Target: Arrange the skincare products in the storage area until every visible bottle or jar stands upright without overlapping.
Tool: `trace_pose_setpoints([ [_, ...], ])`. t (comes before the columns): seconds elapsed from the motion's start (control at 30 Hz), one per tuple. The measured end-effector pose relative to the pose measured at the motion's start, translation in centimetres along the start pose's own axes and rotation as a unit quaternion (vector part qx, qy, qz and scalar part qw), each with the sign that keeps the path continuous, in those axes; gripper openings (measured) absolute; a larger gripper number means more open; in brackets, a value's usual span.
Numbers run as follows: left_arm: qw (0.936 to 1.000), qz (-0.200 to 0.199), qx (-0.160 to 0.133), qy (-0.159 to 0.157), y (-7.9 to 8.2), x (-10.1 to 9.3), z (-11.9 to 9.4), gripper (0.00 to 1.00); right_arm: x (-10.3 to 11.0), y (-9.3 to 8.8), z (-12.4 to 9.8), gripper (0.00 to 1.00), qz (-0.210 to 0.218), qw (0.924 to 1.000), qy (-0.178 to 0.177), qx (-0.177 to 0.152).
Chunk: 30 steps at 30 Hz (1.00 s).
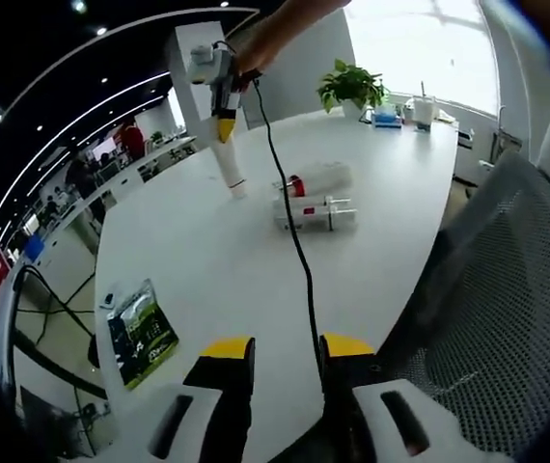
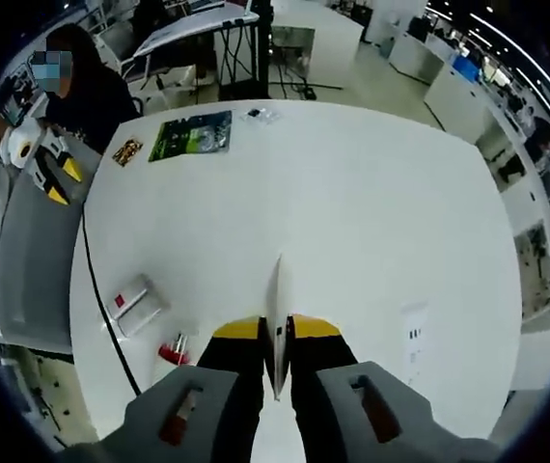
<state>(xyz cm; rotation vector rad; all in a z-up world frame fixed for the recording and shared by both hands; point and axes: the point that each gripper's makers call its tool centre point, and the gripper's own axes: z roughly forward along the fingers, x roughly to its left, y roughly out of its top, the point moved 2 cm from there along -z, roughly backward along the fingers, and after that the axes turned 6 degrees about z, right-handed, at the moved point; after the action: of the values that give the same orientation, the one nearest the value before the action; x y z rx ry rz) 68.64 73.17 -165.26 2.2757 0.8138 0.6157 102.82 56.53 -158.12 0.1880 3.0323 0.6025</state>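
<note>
Right claw point(image 1: 225, 123) points down, clamping upright white tube point(image 1: 231, 164) on table point(image 1: 207, 260).

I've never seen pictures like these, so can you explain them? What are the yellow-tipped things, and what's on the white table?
A person holds two hand tools called grippers, each carrying a camera. The left gripper looks across the white table with nothing between its open jaws. Far off, a hand holds the right gripper, pinching a white tube whose lower end touches the table. The right gripper view looks down along that tube. Other skincare products lie on their sides nearby, not upright. A green packet lies near the table's edge.
</note>
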Motion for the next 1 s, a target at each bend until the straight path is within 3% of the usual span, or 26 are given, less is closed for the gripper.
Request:
trace_pose_setpoints([
  [0.17,1.0000,-0.001,0.001,0.002,-0.08,0.08,0.01,0.27,-0.09,-0.03,0.01,0.08,-0.003,1.0000,0.003,0.000],
  [0.4,1.0000,0.001,0.001,0.000,-0.06,-0.01,0.01,0.27,-0.46,0.07,0.14,0.10,-0.037,0.9992,0.012,0.003],
  [0.63,1.0000,0.003,0.002,0.000,-0.10,-0.05,0.01,0.27,-0.33,-0.07,0.29,0.11,-0.035,0.9992,0.022,0.000],
  [0.87,1.0000,0.004,0.006,0.001,-0.23,-0.02,0.05,0.27,0.05,-0.39,0.24,0.24,-0.024,0.9994,0.025,0.007],
  [1.0,1.0000,0.003,0.007,0.005,-0.30,0.15,0.04,0.27,-0.66,-0.37,0.04,0.32,0.022,0.9994,0.010,-0.023],
])
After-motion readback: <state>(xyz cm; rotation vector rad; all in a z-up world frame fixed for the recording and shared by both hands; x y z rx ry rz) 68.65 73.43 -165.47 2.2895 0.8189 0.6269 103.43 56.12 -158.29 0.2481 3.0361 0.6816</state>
